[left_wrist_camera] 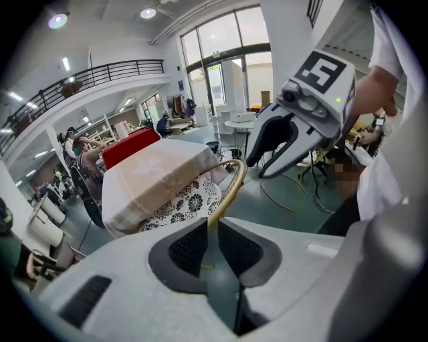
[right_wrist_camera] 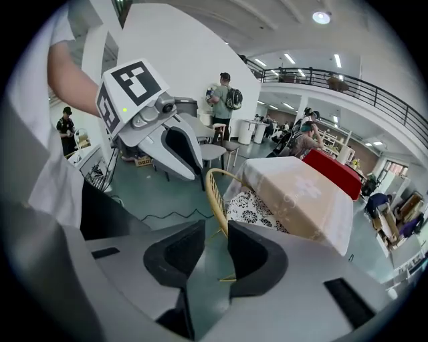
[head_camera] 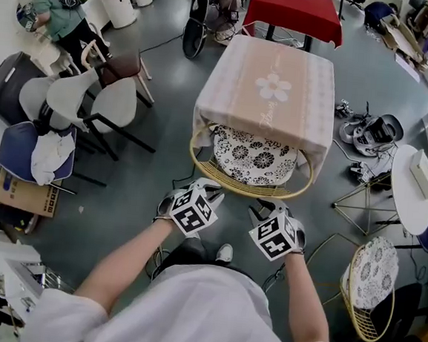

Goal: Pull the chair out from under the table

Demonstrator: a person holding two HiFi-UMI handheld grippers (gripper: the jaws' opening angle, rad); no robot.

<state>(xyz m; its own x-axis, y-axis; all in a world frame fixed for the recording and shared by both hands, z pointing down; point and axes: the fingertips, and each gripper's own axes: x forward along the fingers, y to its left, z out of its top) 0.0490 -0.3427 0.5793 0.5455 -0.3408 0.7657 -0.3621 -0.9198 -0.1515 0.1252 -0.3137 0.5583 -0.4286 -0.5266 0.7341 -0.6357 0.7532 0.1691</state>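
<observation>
Grasp-approach step: I hold the left gripper [head_camera: 209, 191] and right gripper [head_camera: 264, 207], jaws apart and clamping nothing, at the back rail [head_camera: 237, 184] of the chair [head_camera: 254, 159] tucked under the table [head_camera: 269, 89] at frame centre; next, I must close both and pull toward the lower edge.

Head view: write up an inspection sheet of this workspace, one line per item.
Surface: grey floor; table under a pale flowered cloth.
Job's things: wire chair, seat tucked under the table, back rim towards the person holding the grippers.
Clutter: gear on the floor at right; cardboard box at left.
Grippers: left gripper and right gripper both open, lined up with the chair's back rim, neither gripping it.
Cables: black cable on the floor beside the chair.
Surroundings: white chairs, second wire chair, red table, another person far left.
</observation>
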